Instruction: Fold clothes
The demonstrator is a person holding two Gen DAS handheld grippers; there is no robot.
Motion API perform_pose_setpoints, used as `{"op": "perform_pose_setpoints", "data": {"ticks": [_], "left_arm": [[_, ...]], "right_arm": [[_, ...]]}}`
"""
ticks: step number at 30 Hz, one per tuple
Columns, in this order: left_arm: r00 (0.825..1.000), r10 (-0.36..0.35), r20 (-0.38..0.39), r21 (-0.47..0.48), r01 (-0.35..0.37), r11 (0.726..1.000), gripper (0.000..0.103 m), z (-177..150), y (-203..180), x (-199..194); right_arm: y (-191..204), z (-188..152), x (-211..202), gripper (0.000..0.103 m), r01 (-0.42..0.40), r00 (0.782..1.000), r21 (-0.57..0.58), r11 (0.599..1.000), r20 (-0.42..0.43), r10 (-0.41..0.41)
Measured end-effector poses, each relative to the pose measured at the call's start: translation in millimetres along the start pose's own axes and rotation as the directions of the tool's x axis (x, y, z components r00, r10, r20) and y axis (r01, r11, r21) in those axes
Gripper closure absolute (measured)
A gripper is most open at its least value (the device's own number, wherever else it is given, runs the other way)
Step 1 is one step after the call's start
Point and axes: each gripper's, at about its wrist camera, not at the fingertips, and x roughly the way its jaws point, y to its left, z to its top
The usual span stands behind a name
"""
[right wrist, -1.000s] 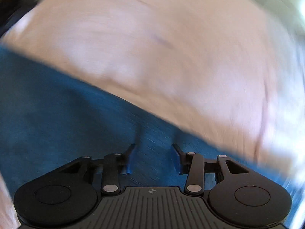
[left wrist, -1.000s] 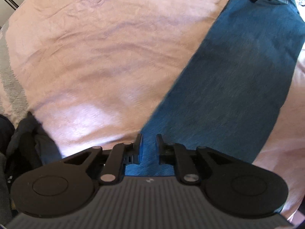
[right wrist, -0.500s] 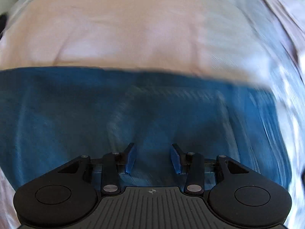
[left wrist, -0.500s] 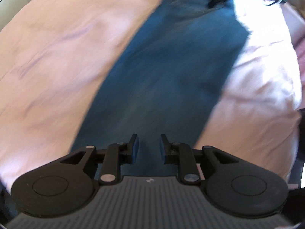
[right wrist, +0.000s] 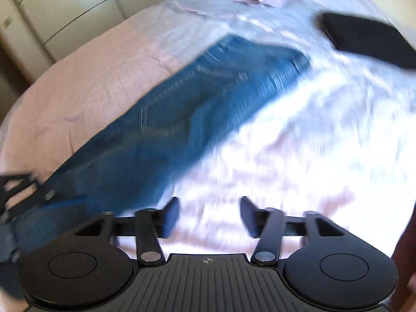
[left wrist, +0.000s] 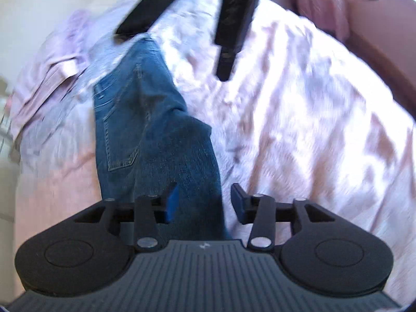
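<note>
You are swinging both claws back off the jeans (left wrist: 145,130), left claw (left wrist: 201,202) and right claw (right wrist: 209,215) both gaping and empty (jeans lying lengthwise across the bed (left wrist: 299,119)), so regrasp.

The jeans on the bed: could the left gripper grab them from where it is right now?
Probably yes. The left gripper is open, with the jeans directly beneath and ahead of its fingers. Nothing lies between them on the pink bedspread.
</note>
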Motion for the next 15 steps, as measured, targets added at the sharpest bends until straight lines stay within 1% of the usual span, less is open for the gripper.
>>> {"op": "perform_pose_setpoints", "data": {"ticks": [1,2,4,5,8,11,14,15], "left_arm": [[1.000,-0.006,-0.009,0.015,0.006,1.000,0.092,-1.3,2.9,3.5],[1.000,-0.017,-0.009,0.007,0.017,1.000,0.097,-3.2,9.3,3.3],[0.999,-0.048,0.012,-0.080,0.049,0.996,0.099,-4.2,27.3,-1.6],[0.998,-0.065,0.025,-0.129,0.068,0.989,0.101,-5.8,37.2,-4.7],[0.989,-0.131,0.062,-0.283,0.144,0.948,0.101,-15.0,72.7,-13.9],[0.989,-0.135,0.058,-0.390,0.147,0.909,0.101,-22.0,101.1,-16.1],[0.989,-0.136,0.057,-0.476,0.146,0.867,0.101,-28.1,126.3,-17.6],[0.989,-0.135,0.057,-0.482,0.146,0.864,0.101,-28.2,129.4,-18.0]], "right_arm": [[1.6,-9.0,-1.1,0.040,-0.005,1.000,0.022,1.000,-0.008,0.005],[3.9,-15.4,-2.9,0.040,-0.015,1.000,0.039,0.999,-0.016,0.016],[12.5,-25.8,0.0,0.040,-0.056,0.998,0.051,0.997,-0.017,0.057],[16.8,-30.6,1.7,0.040,-0.076,0.997,0.057,0.995,-0.016,0.077],[30.4,-33.9,15.3,0.040,-0.121,0.993,0.067,0.990,0.021,0.120],[43.4,-31.7,32.0,0.040,-0.176,0.982,0.099,0.979,0.088,0.167],[50.7,-21.8,48.5,0.040,-0.191,0.975,0.151,0.970,0.144,0.170],[52.8,-18.4,53.9,0.040,-0.195,0.972,0.168,0.966,0.161,0.169]]}}
